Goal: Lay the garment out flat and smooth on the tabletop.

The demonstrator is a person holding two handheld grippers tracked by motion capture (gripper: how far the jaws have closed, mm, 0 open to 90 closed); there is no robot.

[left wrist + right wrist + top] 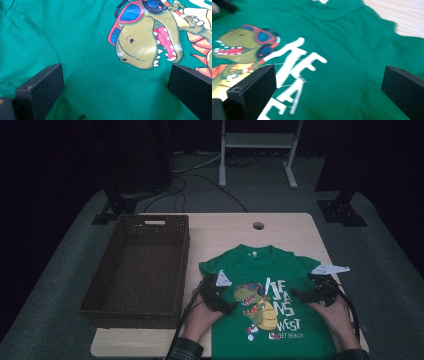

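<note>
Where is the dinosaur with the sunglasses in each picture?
High view: the dinosaur is low in the middle, on the green shirt.
Left gripper view: the dinosaur is top right, above the open jaws.
Right gripper view: the dinosaur is at the left edge.
Shared landmark: its red sunglasses.

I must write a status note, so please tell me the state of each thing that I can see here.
T-shirt: spread flat on the table, print side up, not folded.
Basket: upright, empty.
Left gripper: fingers open, over the shirt, holding nothing.
Right gripper: fingers open, over the shirt, holding nothing.
Table: bears shirt and basket.
</note>
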